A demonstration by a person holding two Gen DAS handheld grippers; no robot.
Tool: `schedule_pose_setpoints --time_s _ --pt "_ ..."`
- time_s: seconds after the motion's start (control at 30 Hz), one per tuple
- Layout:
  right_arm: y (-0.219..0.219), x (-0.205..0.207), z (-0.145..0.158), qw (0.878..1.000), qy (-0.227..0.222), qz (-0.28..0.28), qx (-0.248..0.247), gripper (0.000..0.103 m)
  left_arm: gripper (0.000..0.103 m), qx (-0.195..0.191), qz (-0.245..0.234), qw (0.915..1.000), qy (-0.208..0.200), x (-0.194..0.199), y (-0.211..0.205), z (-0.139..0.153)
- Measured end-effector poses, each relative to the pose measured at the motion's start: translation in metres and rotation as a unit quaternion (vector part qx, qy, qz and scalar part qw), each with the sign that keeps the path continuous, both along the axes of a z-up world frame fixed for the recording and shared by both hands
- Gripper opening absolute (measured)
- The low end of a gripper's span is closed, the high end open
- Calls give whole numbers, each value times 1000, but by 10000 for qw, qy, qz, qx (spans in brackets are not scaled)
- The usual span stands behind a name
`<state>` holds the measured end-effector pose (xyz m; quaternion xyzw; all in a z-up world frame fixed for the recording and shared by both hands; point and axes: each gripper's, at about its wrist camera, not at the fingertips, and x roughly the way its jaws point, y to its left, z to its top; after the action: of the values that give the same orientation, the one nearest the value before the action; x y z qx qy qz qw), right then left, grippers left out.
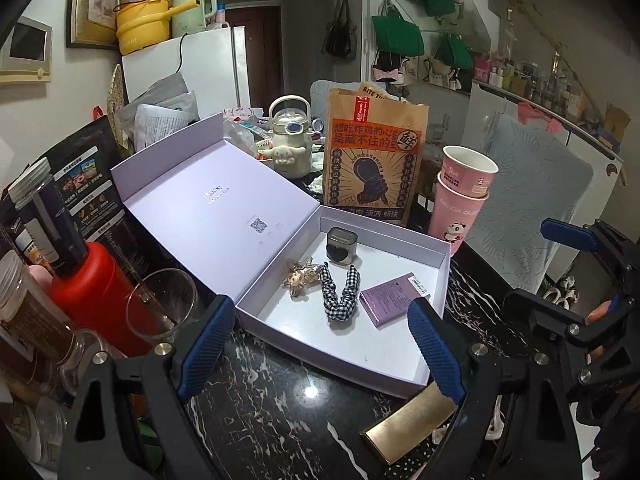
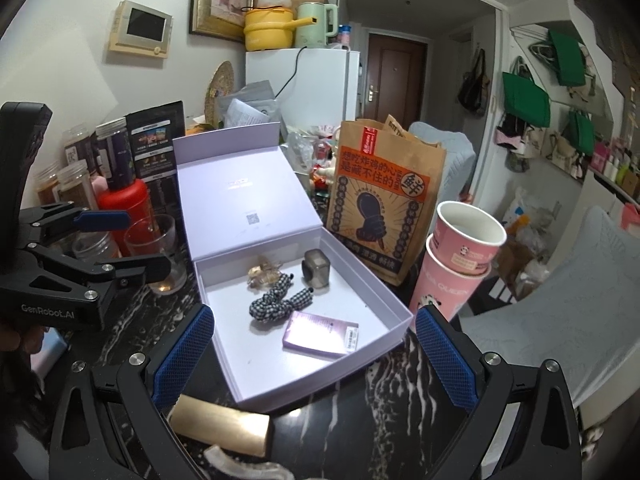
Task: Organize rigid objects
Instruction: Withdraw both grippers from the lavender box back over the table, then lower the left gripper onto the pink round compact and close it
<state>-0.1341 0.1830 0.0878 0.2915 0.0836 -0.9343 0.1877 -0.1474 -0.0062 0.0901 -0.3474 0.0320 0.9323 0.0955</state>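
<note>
A: Left gripper (image 1: 320, 344)?
B: Fingers spread wide, gripping nothing, poised over the near edge of the lavender box (image 1: 436, 258).
A: Right gripper (image 2: 316, 356)?
B: Likewise wide apart and empty.
A: Inside the box?
B: Held a small tin (image 1: 341, 246), a hair claw (image 1: 298, 282), a checked scrunchie (image 1: 340, 296), a purple packet (image 1: 390, 298).
A: Outside?
B: Gold bar (image 1: 408, 428) flat on the dark marbled bench (image 1: 280, 408), just beside the box's front wall.

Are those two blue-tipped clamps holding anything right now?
No. The left hand-held gripper and the right hand-held gripper are both open and empty. The gold box lies on the table, outside the open white box.
</note>
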Motion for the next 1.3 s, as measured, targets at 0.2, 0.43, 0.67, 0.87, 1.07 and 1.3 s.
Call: schedule_pose_setpoints --time_s 0.2,0.43,0.67,0.87,1.07,1.3 --pt "3 16 0 10000 9 -31 -49 102 89 104 -58 9999 -40 15 1 -3" --pt "6 34 -4 10000 -11 -19 -78 102 89 202 -113 9997 -82 34 2 -9" --pt "7 50 -10 9999 -62 -5 -141 102 89 96 -202 9997 -84 53 7 -14" --pt "9 62 -20 9997 -155 -5 -189 102 89 130 -278 9993 -221 63 10 -24" --pt "14 73 -32 9992 -279 -46 -269 102 89 185 -360 9983 -409 73 14 -40" --pt "19 82 -53 9975 -555 -15 -440 102 89 252 -469 9963 -668 84 20 -63"
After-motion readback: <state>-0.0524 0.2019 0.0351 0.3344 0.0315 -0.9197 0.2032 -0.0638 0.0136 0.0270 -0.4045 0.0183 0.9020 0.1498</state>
